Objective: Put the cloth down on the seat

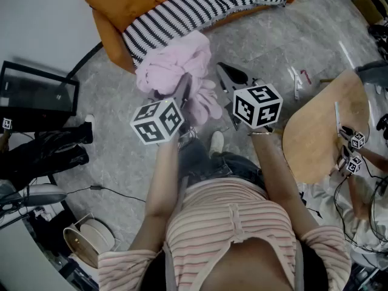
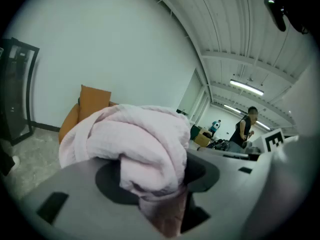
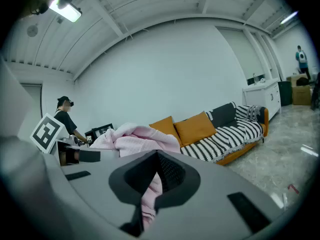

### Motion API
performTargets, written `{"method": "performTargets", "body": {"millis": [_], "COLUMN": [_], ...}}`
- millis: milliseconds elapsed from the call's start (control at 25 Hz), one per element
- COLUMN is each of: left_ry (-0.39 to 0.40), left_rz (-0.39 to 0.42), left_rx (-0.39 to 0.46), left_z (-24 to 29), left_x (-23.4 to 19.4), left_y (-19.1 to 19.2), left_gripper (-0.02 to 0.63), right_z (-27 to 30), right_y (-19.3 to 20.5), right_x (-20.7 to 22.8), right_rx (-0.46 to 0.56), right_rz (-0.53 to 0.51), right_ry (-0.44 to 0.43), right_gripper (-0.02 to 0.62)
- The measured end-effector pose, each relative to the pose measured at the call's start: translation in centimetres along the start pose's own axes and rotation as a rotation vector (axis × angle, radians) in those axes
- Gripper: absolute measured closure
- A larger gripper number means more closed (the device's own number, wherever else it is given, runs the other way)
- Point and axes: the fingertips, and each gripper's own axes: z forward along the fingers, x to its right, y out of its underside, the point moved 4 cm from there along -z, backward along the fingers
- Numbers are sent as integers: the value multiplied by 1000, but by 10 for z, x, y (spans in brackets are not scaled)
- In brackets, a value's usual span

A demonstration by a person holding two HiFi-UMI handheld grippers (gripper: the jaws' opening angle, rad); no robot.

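Note:
A bunched pink cloth [image 1: 176, 65] hangs in the air just in front of the orange sofa, whose seat has a black-and-white striped cover [image 1: 200, 8]. My left gripper [image 1: 183, 88] is shut on a thick fold of the cloth [image 2: 135, 144], which fills the left gripper view. My right gripper [image 1: 225, 82] holds the cloth's right side; in the right gripper view a thin strip of the cloth [image 3: 150, 196] is pinched between its jaws. The sofa [image 3: 225, 134] lies beyond, with orange cushions [image 3: 187, 126] at its back.
A round wooden table [image 1: 327, 132] stands to the right, with another person's hands and small grippers [image 1: 354, 150] at it. A black framed screen [image 1: 36, 93] and someone's dark-trousered legs [image 1: 48, 153] are on the left. A white reel [image 1: 91, 235] sits at the bottom left.

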Motion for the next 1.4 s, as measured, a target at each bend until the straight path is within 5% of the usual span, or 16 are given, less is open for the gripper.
{"method": "performTargets", "body": {"millis": [960, 1400], "left_ry": [-5, -23], "left_rz": [-9, -10], "left_rx": [-19, -5], "left_z": [17, 43], "left_x": [5, -1], "left_y": [10, -17], "left_gripper": [374, 374], "right_z": [-6, 0], "right_y": [-3, -19], "right_x": [22, 56], "right_rx": [25, 45], "right_rz": [66, 119], "right_ry": [-18, 31], "right_gripper": [587, 586]}}
